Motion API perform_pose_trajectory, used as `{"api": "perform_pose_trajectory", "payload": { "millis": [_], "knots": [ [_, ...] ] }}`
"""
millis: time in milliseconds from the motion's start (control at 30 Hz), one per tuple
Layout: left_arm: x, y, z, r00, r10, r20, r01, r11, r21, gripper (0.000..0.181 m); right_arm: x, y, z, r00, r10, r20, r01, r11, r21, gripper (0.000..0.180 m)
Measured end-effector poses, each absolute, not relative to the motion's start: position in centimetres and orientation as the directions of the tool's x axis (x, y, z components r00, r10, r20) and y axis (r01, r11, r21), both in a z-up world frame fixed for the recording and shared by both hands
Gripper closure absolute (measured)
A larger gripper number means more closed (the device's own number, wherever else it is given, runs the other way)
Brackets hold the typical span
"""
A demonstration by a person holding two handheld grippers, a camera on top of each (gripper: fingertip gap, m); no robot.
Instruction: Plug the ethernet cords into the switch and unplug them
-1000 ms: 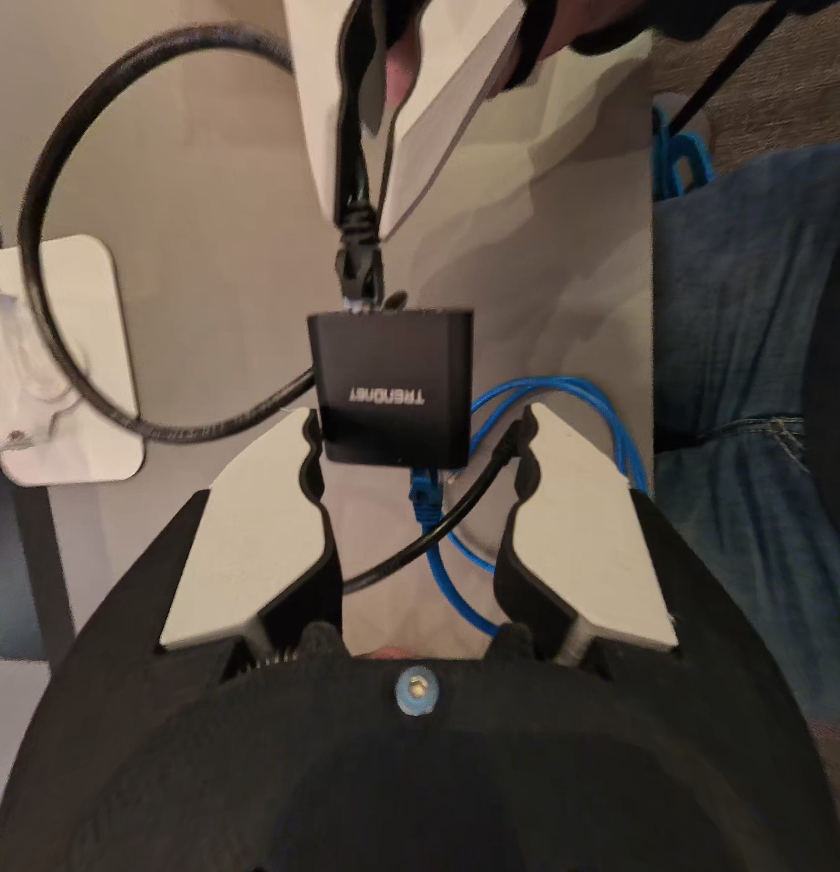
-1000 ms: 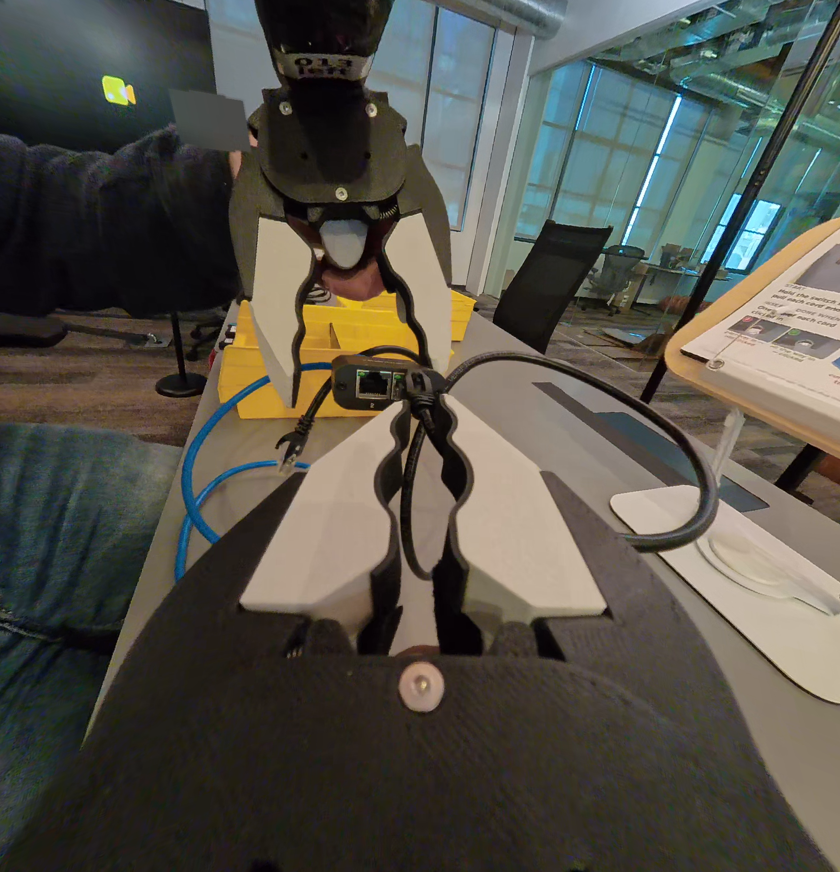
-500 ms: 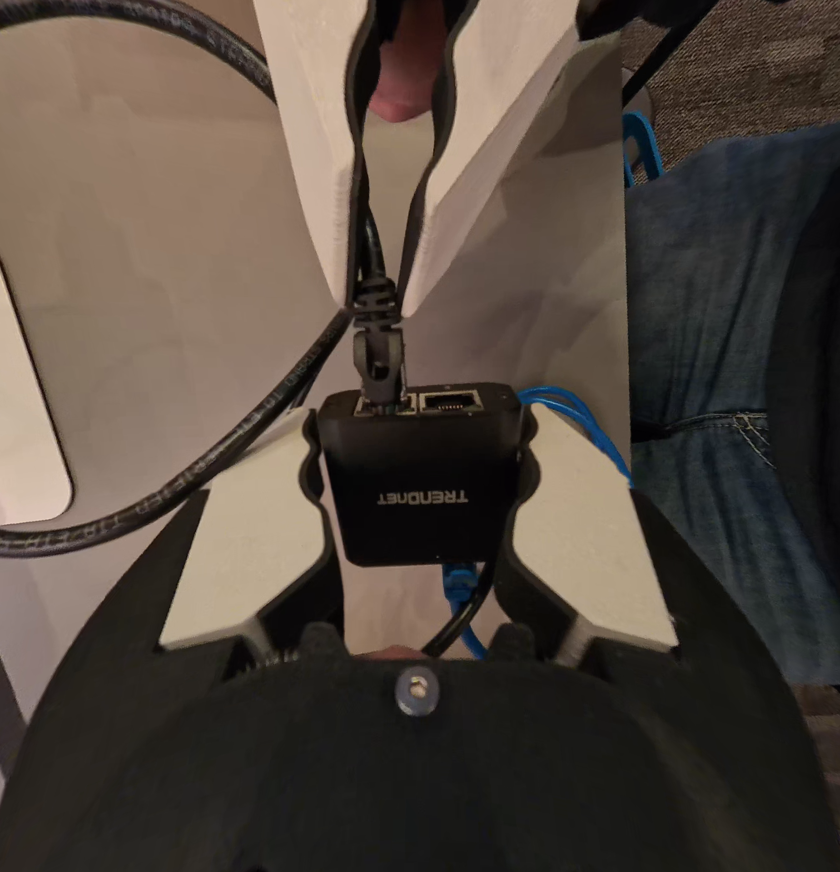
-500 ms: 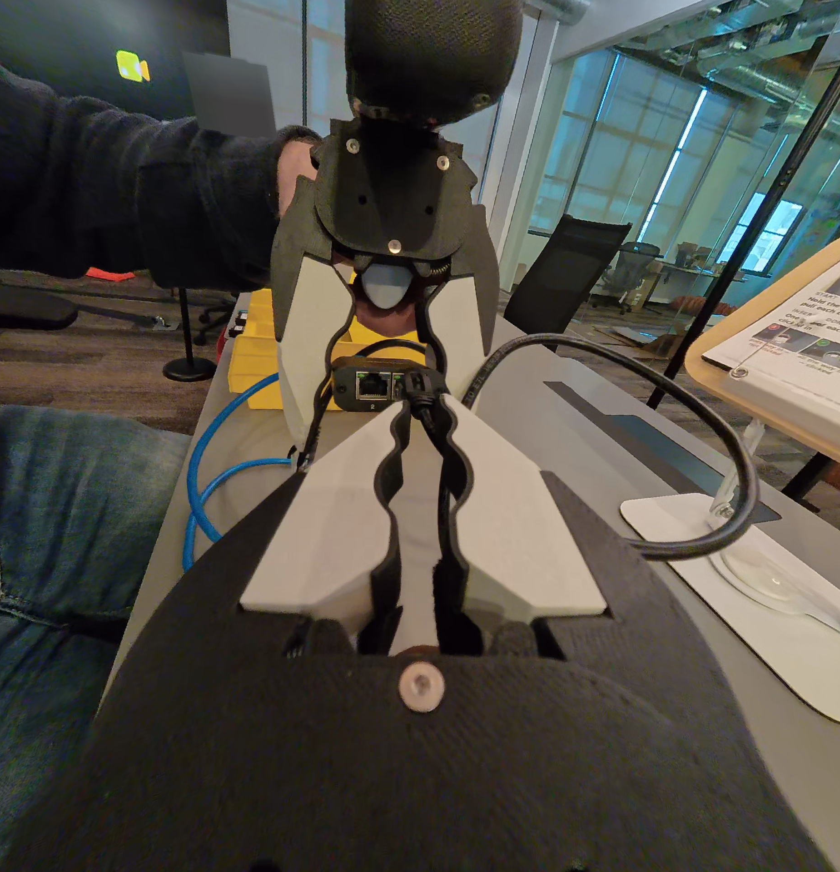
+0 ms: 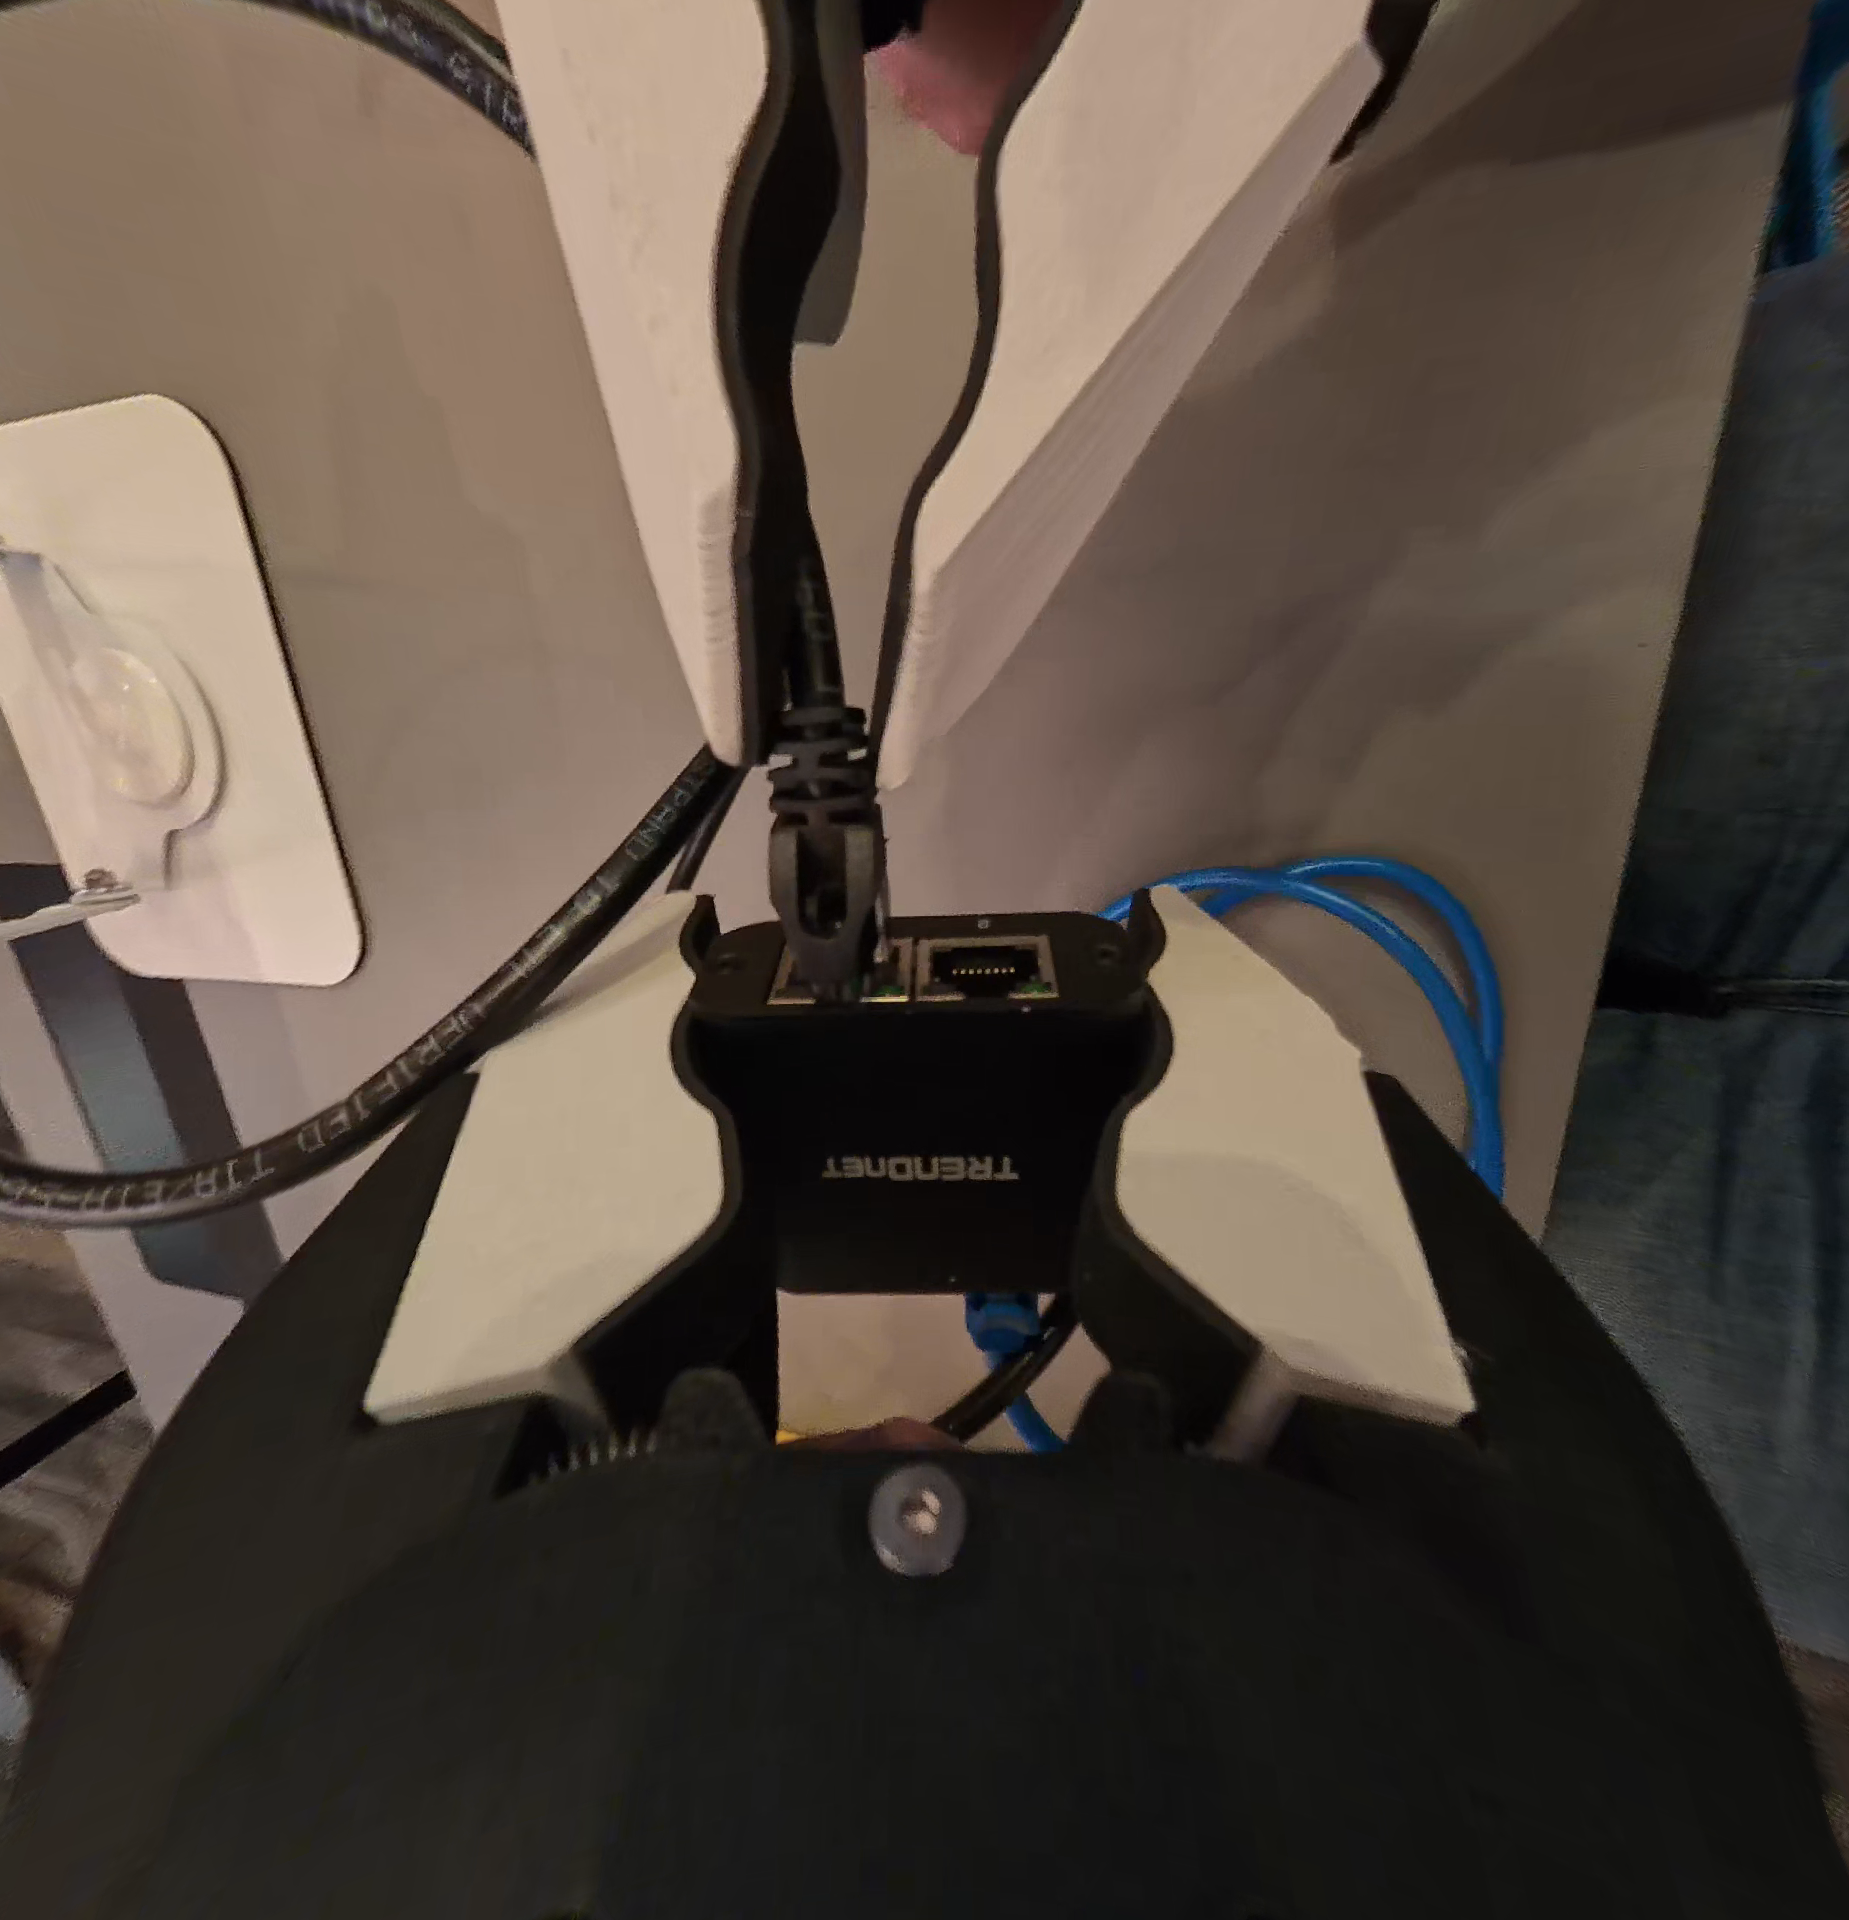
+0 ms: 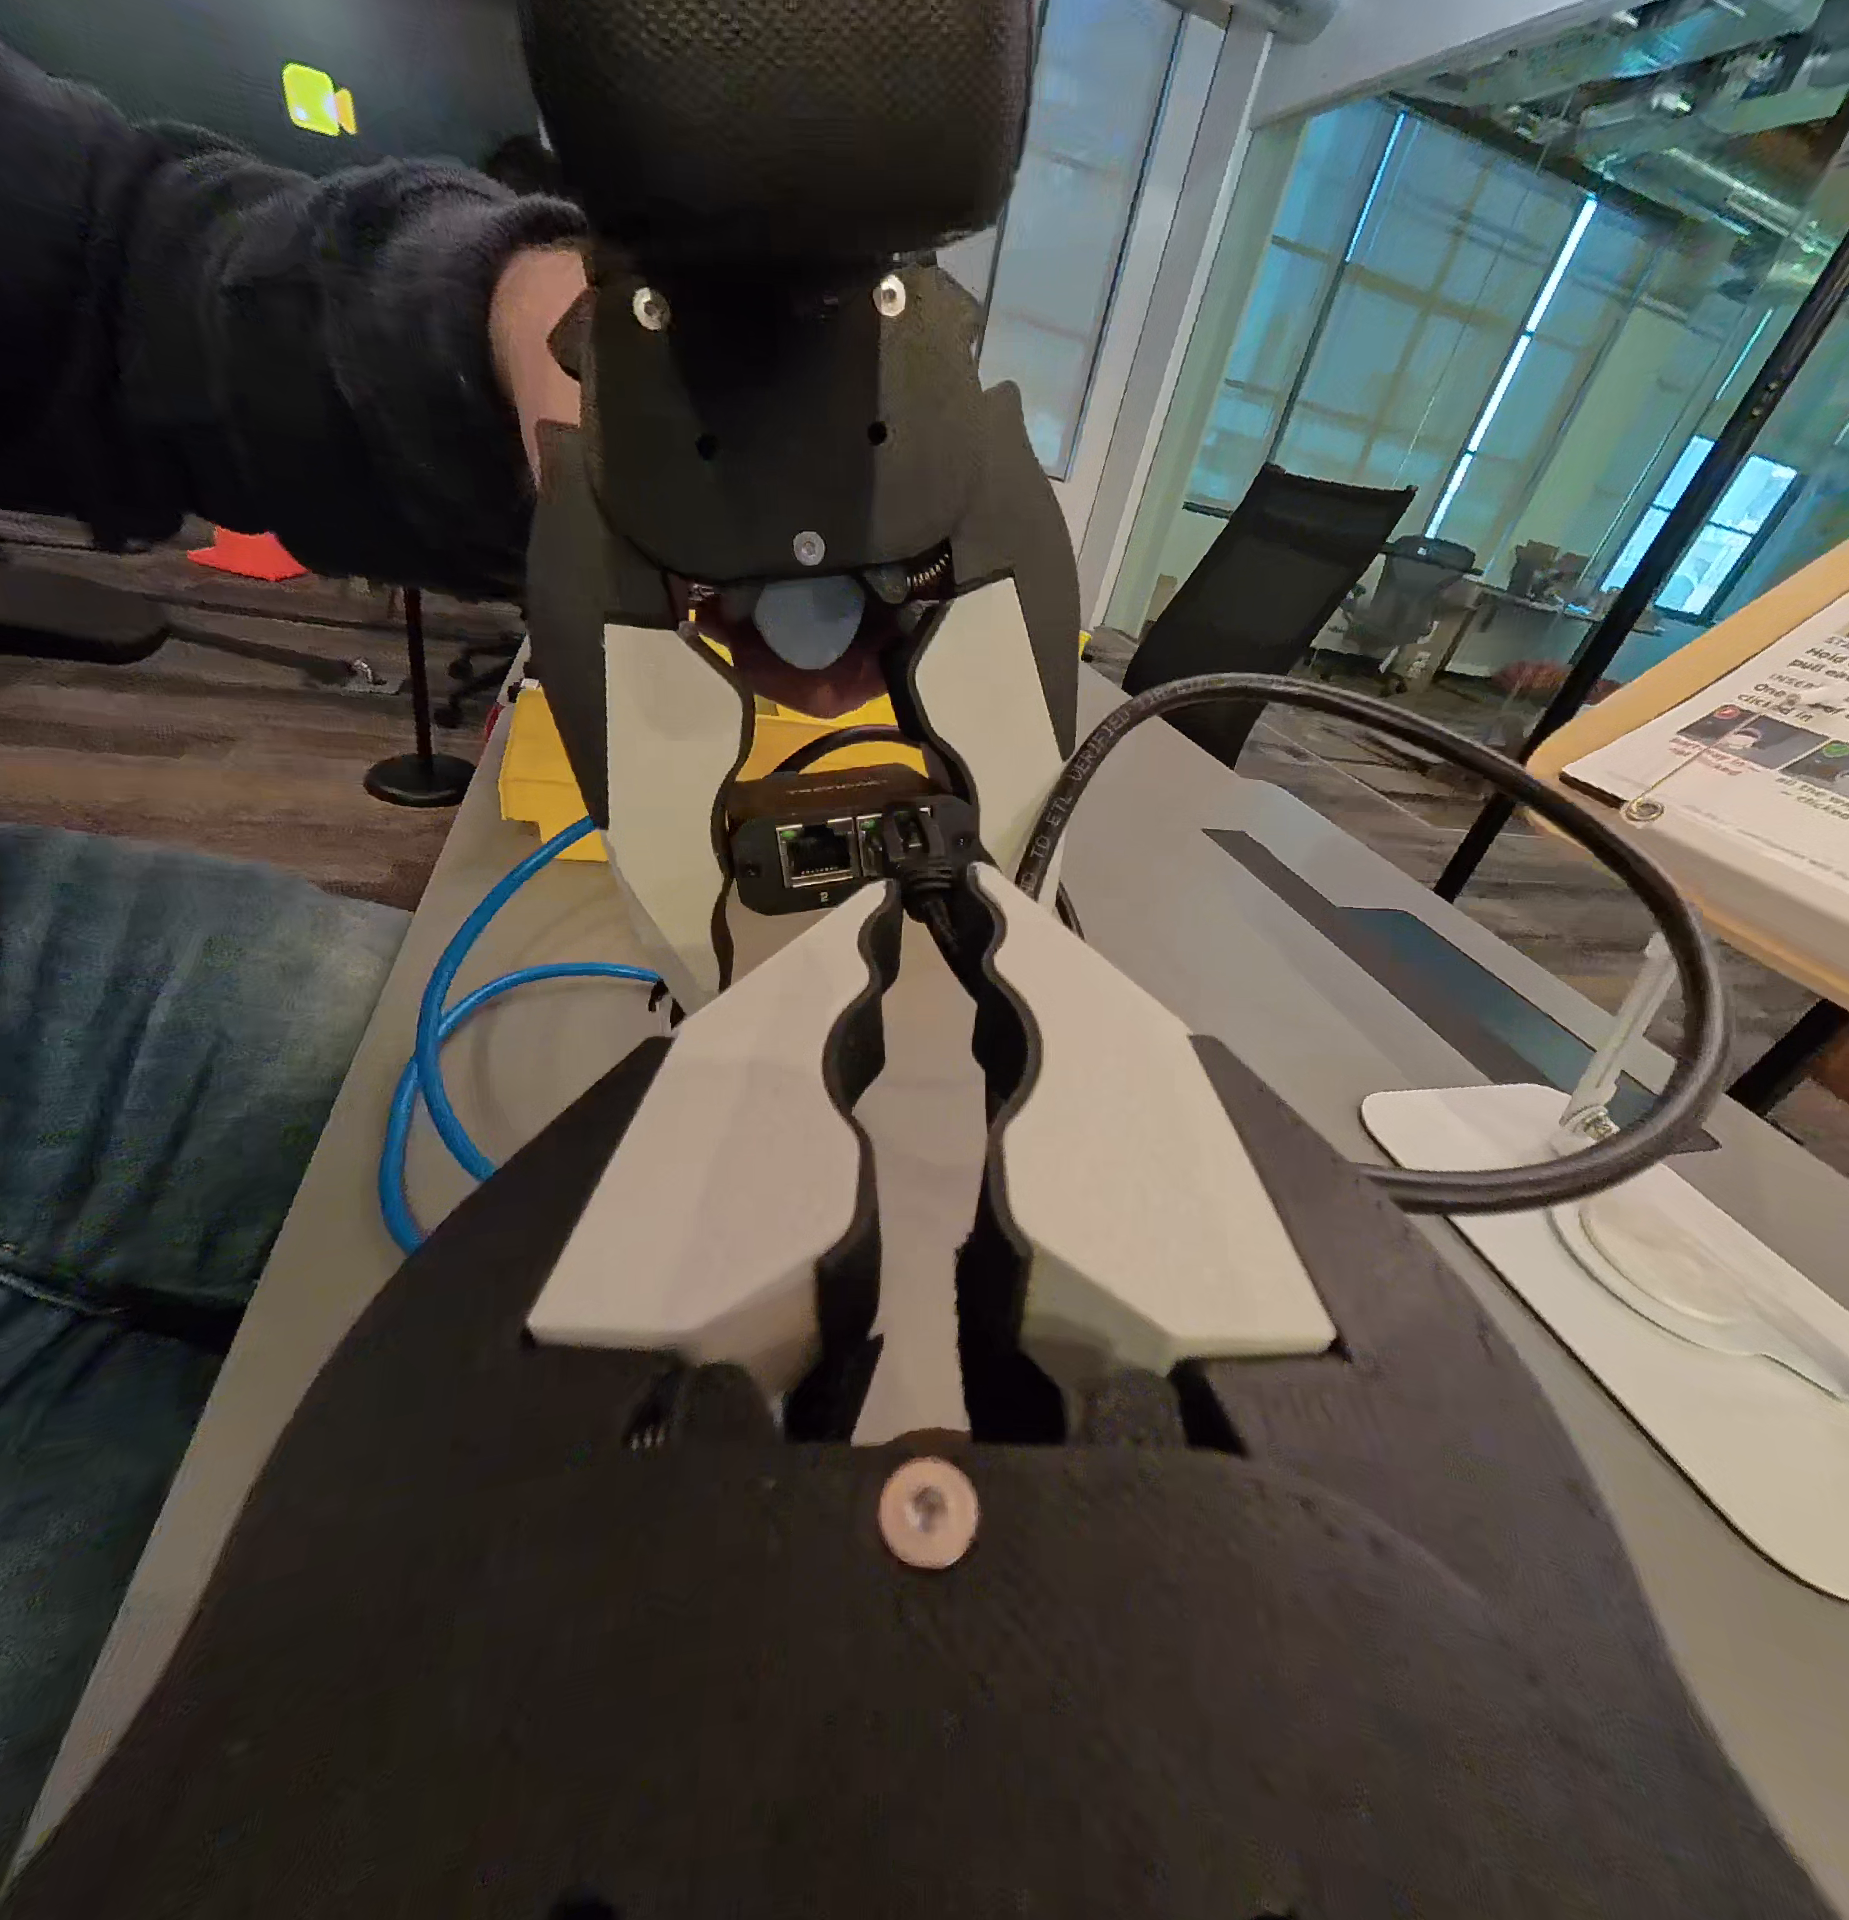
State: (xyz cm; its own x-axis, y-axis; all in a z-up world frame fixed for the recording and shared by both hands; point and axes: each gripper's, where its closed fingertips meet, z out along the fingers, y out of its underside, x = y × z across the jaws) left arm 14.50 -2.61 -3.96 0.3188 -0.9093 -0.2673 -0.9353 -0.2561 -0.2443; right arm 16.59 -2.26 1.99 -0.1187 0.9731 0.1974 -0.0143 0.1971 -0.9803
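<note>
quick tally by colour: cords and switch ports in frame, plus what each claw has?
Black cords: 1, the black cord, plug in one port, pinched by the right claw
Blue cords: 1, the blue cord, lying loose on the table
Switch ports: 2 on the switch, 1 filled, 1 empty; left claw grips the switch
Total: 2 cords, 2 ports

Yellow bin (image 6: 546, 769), white stand base (image 5: 161, 675), black office chair (image 6: 1263, 592)

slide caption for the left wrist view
Left tongs clamp the black switch while right tongs seat a black ethernet plug in its port.
</note>
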Motion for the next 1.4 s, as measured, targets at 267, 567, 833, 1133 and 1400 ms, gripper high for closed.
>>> {"api": "perform_pose_trajectory", "payload": {
  "millis": [267, 567, 833, 1133, 1400],
  "knots": [
    [13.8, -2.0, -4.4, 0.297, -0.857, -0.42, -0.955, -0.262, -0.14, 0.107, 16.7, -2.2, 1.0, -0.156, 0.973, 0.173, -0.022, 0.172, -0.985, 0.17],
    [13.7, -1.8, -4.6, 0.319, -0.844, -0.432, -0.948, -0.277, -0.16, 0.107, 16.7, -2.2, 1.6, -0.176, 0.964, 0.198, -0.022, 0.197, -0.98, 0.172],
    [13.5, -1.8, -4.8, 0.324, -0.842, -0.432, -0.946, -0.279, -0.168, 0.106, 16.8, -2.2, 1.7, -0.183, 0.958, 0.219, -0.013, 0.22, -0.975, 0.171],
    [13.4, -1.8, -4.6, 0.325, -0.839, -0.436, -0.945, -0.274, -0.178, 0.106, 17.2, -2.0, 2.0, -0.164, 0.952, 0.258, 0.011, 0.264, -0.965, 0.164],
    [12.8, -1.8, -4.4, 0.331, -0.833, -0.442, -0.943, -0.276, -0.186, 0.106, 17.3, -2.4, 1.9, -0.146, 0.918, 0.368, 0.07, 0.381, -0.922, 0.153]
  ]
}}
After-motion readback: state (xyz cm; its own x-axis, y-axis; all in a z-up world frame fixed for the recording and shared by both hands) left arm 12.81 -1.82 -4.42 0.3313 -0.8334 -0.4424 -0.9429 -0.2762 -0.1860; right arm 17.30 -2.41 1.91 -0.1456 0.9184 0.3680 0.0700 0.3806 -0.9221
